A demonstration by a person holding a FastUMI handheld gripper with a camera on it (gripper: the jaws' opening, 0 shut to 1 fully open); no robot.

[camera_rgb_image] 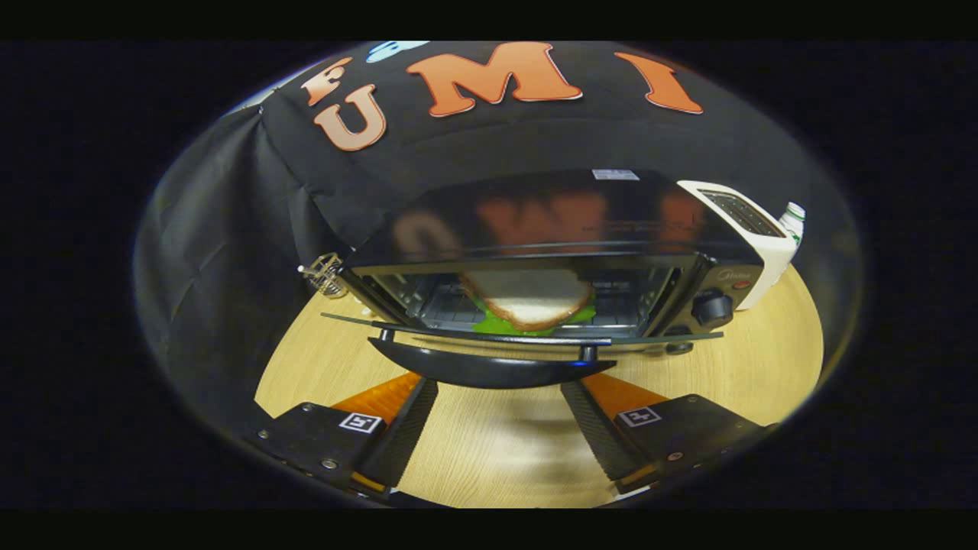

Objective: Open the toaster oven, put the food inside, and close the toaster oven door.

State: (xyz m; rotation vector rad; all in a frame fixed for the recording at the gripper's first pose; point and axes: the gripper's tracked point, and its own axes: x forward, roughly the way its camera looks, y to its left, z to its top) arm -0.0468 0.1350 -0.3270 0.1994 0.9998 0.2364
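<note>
A black toaster oven [550,221] stands on the wooden table [489,451] straight ahead of me. Its glass door [519,334] hangs open, lying flat toward me, with the curved black handle [489,368] at its front edge. Inside on the rack lies the food, a sandwich [527,299] of white bread with green lettuce showing under it. My gripper [498,386] is open, its two fingers spread wide. The fingertips [424,389] reach just under the door handle, one at each side, and nothing is held between them.
A white slot toaster [752,229] stands right of the oven, with a bottle [793,218] behind it. A wire whisk [325,275] lies left of the oven. The oven's knobs [712,307] are on its right front panel. Black cloth walls the booth.
</note>
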